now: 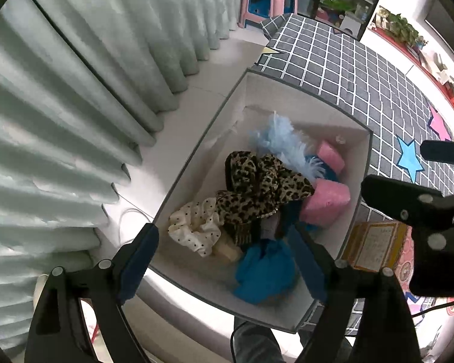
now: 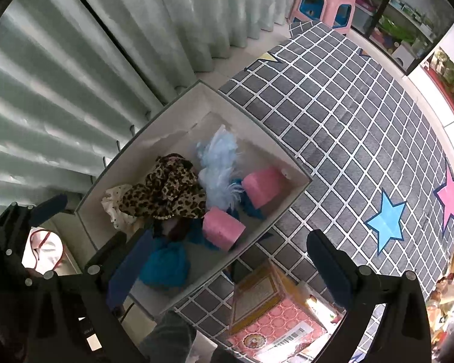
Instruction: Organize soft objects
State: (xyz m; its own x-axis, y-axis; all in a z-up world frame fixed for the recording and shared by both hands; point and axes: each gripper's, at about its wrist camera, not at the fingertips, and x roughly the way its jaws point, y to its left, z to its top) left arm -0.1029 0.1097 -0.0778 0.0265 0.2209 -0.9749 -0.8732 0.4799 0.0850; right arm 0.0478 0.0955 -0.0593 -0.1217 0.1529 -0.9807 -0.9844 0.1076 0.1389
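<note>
Where the grey checked mat [image 2: 342,139] meets the pale floor, white open box [image 1: 193,163] set beside the long curtains [image 1: 75,121], one long side along the mat's edge. Inside, piled loosely: leopard-print fabric piece [image 1: 263,190] on top near the middle, cream polka-dot scrunchie [image 1: 193,227] touching it on the curtain side, light blue feathery piece [image 1: 284,148] toward the far end, two pink blocks [image 1: 324,202] against the mat-side wall, bright blue cloth bundle [image 1: 263,272] at the near end. Left hand-held gripper [image 1: 227,266] poised over the near end of the box, fingers spread wide, nothing between them. Right hand-held gripper [image 2: 227,269] likewise spread wide and holding nothing, its left finger [image 2: 127,260] over the box's near corner, its right finger over the mat. Just outside the box on the mat, a yellow-and-pink printed carton [image 2: 272,308], close below the right gripper. Blue star [image 2: 387,220] and pink star [image 2: 448,196] patterns on the mat, well apart from the box. Pink and blue plastic stool [image 2: 324,6] at the far end of the room.
</note>
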